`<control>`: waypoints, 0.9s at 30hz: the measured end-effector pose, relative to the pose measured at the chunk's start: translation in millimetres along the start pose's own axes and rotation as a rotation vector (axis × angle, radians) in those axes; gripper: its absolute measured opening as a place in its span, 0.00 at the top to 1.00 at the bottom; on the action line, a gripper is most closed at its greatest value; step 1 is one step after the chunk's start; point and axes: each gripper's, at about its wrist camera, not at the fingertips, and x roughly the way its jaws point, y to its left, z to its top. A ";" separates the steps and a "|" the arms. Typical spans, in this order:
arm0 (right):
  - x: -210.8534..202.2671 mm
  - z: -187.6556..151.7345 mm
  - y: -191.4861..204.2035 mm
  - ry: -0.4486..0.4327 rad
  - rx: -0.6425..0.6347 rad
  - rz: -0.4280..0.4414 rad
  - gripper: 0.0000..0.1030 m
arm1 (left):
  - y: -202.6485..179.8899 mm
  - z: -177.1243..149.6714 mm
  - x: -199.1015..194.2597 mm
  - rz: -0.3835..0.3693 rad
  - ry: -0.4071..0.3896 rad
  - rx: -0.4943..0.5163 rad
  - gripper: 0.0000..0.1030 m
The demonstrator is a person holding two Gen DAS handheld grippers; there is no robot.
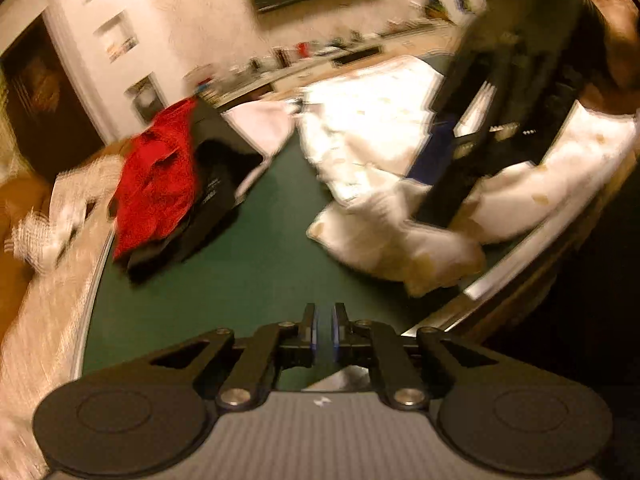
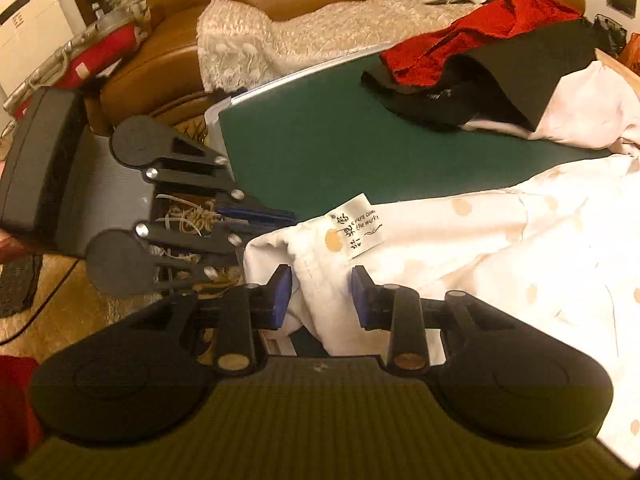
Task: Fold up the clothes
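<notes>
A white garment with pale dots (image 2: 480, 248) lies crumpled on the right part of the green table (image 2: 320, 148), a printed label (image 2: 360, 228) showing at its near edge. My right gripper (image 2: 324, 300) is open and straddles a fold of that edge. My left gripper (image 2: 288, 216) hovers just left of the garment at the table's corner, shut with nothing in it. In the blurred left wrist view, the left gripper (image 1: 324, 332) is over bare green table (image 1: 248, 272). The white garment (image 1: 372, 132) lies ahead to the right, with the right gripper (image 1: 440, 200) dark above it.
A red garment (image 2: 460, 44) lies on a black one (image 2: 520, 68) at the table's far side, beside a pale pink cloth (image 2: 592, 108). A brown leather sofa (image 2: 240, 0) with a lace cover (image 2: 300, 40) stands beyond the table's metal edge (image 2: 280, 80).
</notes>
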 end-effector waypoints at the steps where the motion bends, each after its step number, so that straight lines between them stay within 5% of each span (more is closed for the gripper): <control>1: -8.1 -2.3 -1.2 -0.021 0.012 -0.002 0.62 | 7.7 -2.2 -4.4 0.000 -0.004 -0.043 0.91; 6: -56.1 -27.1 -27.4 -0.152 0.166 -0.029 0.52 | 40.6 4.4 -31.4 -0.034 -0.070 -0.271 0.90; 9: -71.0 -50.9 -53.4 -0.173 0.320 -0.098 0.52 | 44.3 28.9 -39.1 -0.110 -0.152 -0.325 0.77; 13: -68.6 -76.8 -80.5 -0.150 0.528 -0.135 0.51 | 21.1 66.6 -30.9 -0.182 -0.194 -0.226 0.72; 20: -57.4 -81.2 -98.5 -0.149 0.702 -0.155 0.52 | -21.0 59.0 23.5 -0.212 -0.008 -0.083 0.72; 27: -27.1 -86.3 -115.0 -0.142 0.901 -0.018 0.52 | -1.2 36.8 26.6 -0.235 0.009 -0.203 0.72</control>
